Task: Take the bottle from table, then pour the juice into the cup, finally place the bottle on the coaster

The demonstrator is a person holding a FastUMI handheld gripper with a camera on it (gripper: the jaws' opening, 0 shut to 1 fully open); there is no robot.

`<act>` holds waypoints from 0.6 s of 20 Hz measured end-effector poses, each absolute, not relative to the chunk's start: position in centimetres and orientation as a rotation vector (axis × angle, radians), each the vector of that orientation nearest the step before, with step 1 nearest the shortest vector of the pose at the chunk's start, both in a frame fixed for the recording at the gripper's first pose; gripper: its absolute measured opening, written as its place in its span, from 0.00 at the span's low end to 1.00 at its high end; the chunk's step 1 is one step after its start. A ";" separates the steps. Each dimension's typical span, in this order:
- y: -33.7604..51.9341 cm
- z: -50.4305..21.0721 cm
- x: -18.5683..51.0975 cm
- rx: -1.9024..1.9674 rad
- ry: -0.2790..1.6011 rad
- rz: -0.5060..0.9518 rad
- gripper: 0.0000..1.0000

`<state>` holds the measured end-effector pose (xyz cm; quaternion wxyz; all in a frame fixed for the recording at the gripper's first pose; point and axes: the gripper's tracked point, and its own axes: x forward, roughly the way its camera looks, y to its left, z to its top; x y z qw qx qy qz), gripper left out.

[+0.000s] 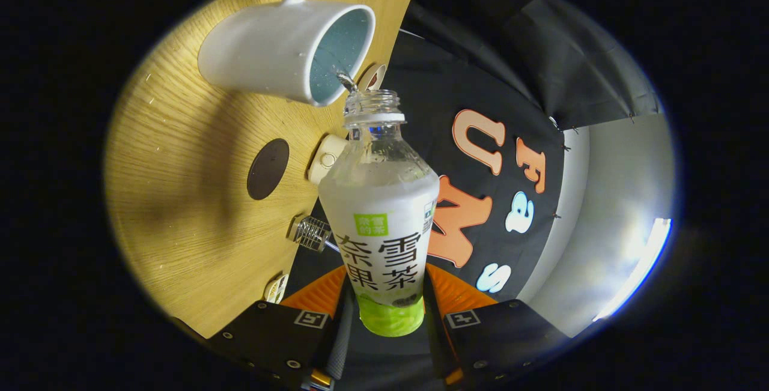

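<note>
Tongs (384, 313) clamped on both sides of the bottle (381, 217), tipped with open neck at the cup's (282, 48) rim, liquid streaming in; dark coaster (268, 169) on desk (180, 211) nearby.

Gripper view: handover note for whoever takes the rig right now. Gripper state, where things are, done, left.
Gripper: shut on the bottle, both fingers pressing its lower body.
Bottle: uncapped, tipped toward the white cup, mouth at the cup's rim, a thin stream running into it.
Coaster: dark disc on the wooden table, beside the cup, nothing on it.
Done: bottle picked up, pour under way.
Left: finish pouring, right the bottle, set it on the coaster.
</note>
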<state>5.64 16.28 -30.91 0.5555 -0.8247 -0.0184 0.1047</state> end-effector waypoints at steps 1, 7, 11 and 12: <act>16.3 -30.7 5.8 -1.960 -0.053 0.251 0.56; 17.0 -30.1 5.8 -2.033 -0.106 0.279 0.56; 17.5 -29.8 5.6 -2.051 -0.148 0.278 0.56; 17.8 -29.6 5.5 -2.063 -0.167 0.276 0.56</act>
